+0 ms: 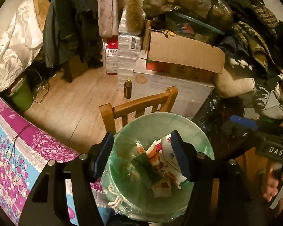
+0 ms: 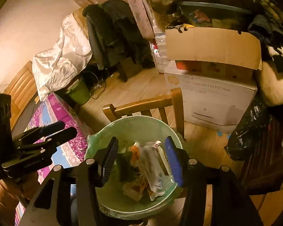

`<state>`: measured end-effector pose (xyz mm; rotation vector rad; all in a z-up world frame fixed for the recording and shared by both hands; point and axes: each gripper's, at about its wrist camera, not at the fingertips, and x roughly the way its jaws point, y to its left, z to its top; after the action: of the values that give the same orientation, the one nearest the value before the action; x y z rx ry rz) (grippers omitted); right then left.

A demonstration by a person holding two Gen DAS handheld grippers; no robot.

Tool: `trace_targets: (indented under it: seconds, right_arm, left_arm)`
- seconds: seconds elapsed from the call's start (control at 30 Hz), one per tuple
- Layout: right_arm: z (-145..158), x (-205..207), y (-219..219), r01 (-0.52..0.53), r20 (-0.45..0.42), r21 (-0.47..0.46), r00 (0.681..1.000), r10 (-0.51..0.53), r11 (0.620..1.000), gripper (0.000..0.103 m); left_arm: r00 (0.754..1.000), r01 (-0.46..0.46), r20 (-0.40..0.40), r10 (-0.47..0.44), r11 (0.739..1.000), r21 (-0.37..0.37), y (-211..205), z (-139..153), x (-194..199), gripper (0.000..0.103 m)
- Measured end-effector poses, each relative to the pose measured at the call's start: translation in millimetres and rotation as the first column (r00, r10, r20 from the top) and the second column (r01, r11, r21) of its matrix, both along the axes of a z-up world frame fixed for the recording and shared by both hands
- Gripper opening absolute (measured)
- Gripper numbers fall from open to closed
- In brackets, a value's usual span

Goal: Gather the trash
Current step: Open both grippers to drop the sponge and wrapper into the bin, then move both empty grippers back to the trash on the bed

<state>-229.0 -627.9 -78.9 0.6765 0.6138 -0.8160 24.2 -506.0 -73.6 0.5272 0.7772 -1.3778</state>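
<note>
Both grippers, left and right, hang wide open and empty over the bin. The liner sits loose; a descending finger may snag it and spill the wrappers.

Wooden floor, plank boards, warm light. Standing directly on it: dark brown bottle, upright, just beside the white printer box, which sits to the right. Green bin at far left, touching a tangle of cables lying on the boards. Wooden chair at centre, near side. Stacked white packages at the far end of the floor. Table with pink-and-blue floral cloth at near left; what lies on it cannot be told.
</note>
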Motion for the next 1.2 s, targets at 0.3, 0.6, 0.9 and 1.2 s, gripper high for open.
trace_targets:
  seconds: [0.3,0.6,0.9,1.2]
  right_arm:
    - [10,22,25,-0.061,0.029,-0.084,0.998,0.064,0.995,0.054]
    - [30,68,82,-0.091,0.033,-0.274,0.994,0.104,0.957,0.055]
    - [28,159,155,-0.308,-0.033,-0.313,0.949,0.314,0.898,0.063]
    - [9,275,247,-0.601,-0.106,-0.250,0.796,0.596,0.759,0.063]
  left_arm:
    - [0.972,-0.187,0.138,0.190,0.982,-0.034,48,-4,29,0.071]
    - [0.829,-0.522,0.186,0.528,0.849,-0.081,149,-18,101,0.076]
    - [0.661,-0.717,0.213,0.720,0.689,-0.105,270,-30,142,0.078]
    - [0.457,-0.880,0.149,0.877,0.470,-0.068,411,-49,183,0.079]
